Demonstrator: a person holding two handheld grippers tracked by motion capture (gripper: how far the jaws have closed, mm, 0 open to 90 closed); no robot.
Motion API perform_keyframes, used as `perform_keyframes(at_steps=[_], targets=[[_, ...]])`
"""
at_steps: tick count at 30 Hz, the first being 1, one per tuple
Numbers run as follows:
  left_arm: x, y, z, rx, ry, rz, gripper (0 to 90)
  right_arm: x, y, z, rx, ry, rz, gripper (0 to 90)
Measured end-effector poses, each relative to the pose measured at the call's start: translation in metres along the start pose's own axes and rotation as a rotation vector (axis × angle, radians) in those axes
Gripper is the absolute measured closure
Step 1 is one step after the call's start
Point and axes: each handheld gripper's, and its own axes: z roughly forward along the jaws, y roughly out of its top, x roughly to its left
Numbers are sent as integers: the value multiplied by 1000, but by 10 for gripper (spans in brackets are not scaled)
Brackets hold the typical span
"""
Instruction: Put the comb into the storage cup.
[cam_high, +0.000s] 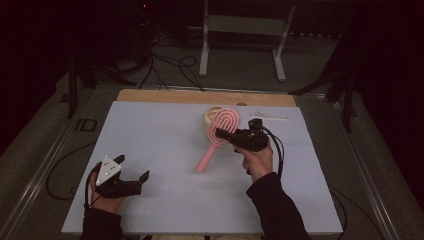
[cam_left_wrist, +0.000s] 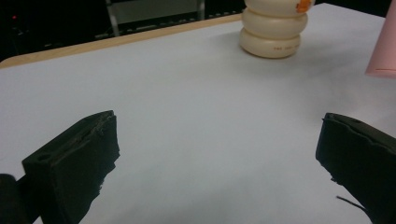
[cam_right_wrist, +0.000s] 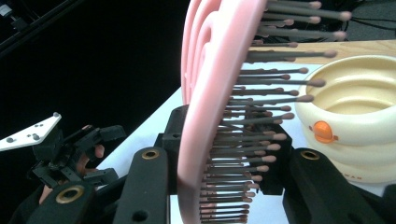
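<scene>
A pink hairbrush (cam_high: 206, 159) hangs tilted over the white sheet, its oval head by a cream ribbed bowl (cam_high: 209, 118) and its handle sloping down toward me. My right gripper (cam_high: 223, 134) is shut on the brush's head. In the right gripper view the black jaws clamp the pink brush (cam_right_wrist: 210, 93) from back and bristle side, right gripper (cam_right_wrist: 229, 158), with the bowl (cam_right_wrist: 355, 107) just behind. My left gripper (cam_high: 133, 167) stands open near the sheet's front left. In the left gripper view its jaws are wide apart, left gripper (cam_left_wrist: 219, 140), with nothing between them; the bowl (cam_left_wrist: 271, 32) and pink handle (cam_left_wrist: 385, 46) lie farther off.
The white sheet (cam_high: 150, 140) covers a wooden table (cam_high: 165, 96). A small white item (cam_high: 268, 117) lies at the back right. Behind the table stand a metal frame (cam_high: 241, 25) and loose cables (cam_high: 170, 67) on the floor. The left gripper (cam_right_wrist: 74, 149) is in the right gripper view.
</scene>
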Motion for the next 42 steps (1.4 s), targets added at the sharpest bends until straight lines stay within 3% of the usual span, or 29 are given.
perform_keyframes(at_steps=[8,42], targets=[[3,-6,-4,0,25,-21,3,-1,7,-4,-15,-4,-9,637],[4,-6,-6,-16,33,-27,3,-14,42,-4,-56,-29,-19,638]])
